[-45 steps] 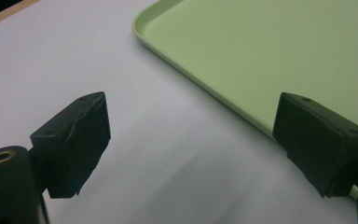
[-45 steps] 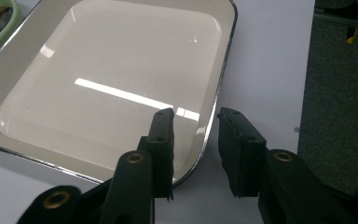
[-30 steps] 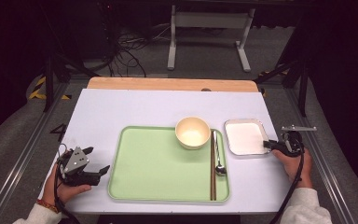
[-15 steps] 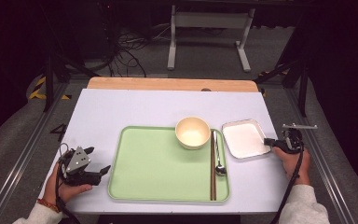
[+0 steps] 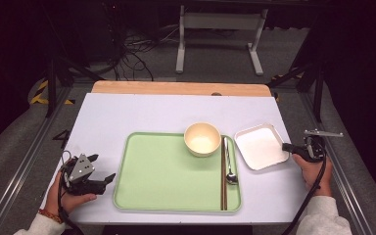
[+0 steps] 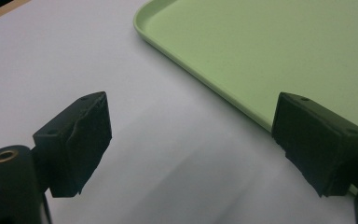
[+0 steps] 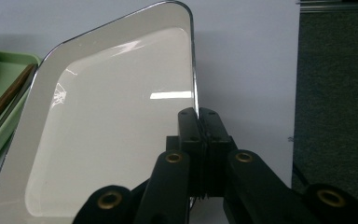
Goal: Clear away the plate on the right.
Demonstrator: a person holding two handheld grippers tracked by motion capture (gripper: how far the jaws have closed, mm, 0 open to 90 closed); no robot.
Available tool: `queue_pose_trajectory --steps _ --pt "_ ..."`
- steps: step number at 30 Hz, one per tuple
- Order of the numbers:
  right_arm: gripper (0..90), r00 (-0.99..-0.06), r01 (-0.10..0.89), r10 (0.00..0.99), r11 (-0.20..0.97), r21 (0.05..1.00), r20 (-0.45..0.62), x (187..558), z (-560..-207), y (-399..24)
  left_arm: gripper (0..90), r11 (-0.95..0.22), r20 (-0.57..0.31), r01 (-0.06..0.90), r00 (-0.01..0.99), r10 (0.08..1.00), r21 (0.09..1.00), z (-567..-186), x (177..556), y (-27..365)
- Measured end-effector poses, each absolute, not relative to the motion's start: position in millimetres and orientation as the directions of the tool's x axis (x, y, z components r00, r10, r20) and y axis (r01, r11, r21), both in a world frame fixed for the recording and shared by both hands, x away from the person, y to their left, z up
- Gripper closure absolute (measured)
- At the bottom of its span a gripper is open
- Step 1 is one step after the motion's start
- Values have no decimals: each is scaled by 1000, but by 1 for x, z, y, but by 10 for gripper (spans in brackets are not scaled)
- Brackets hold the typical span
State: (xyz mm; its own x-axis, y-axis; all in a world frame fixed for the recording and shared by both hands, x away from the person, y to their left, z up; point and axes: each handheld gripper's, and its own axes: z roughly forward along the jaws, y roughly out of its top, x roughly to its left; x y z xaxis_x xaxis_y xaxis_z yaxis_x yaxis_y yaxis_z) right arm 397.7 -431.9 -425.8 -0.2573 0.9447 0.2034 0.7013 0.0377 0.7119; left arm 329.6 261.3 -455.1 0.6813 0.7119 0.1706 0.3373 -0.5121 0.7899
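White square plate [image 5: 260,146] at the green tray's [image 5: 161,171] three o'clock; right gripper [image 7: 198,114] fingers, just closing, pinch its rim. Left gripper [image 6: 191,140] fingers gape wide, holding nothing.

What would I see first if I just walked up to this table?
A big green tray sits in the middle of the table, with a round bowl, chopsticks and a spoon on it. Right of it, the right gripper pinches the rim of a white plate.
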Motion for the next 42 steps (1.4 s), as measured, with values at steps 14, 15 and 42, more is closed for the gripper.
queue_pose_trajectory --steps 14,15,42 --pt "896 -280 631 936 12 776 213 383 -408 -433 130 -511 168 342 681 713 789 -455 330 261" --pt "896 -285 626 934 11 779 215 381 -405 -432 130 -513 170 341 680 713 788 -455 330 261" --pt "895 -565 527 805 186 829 179 367 -374 -348 129 -508 166 342 679 715 791 -455 329 261"
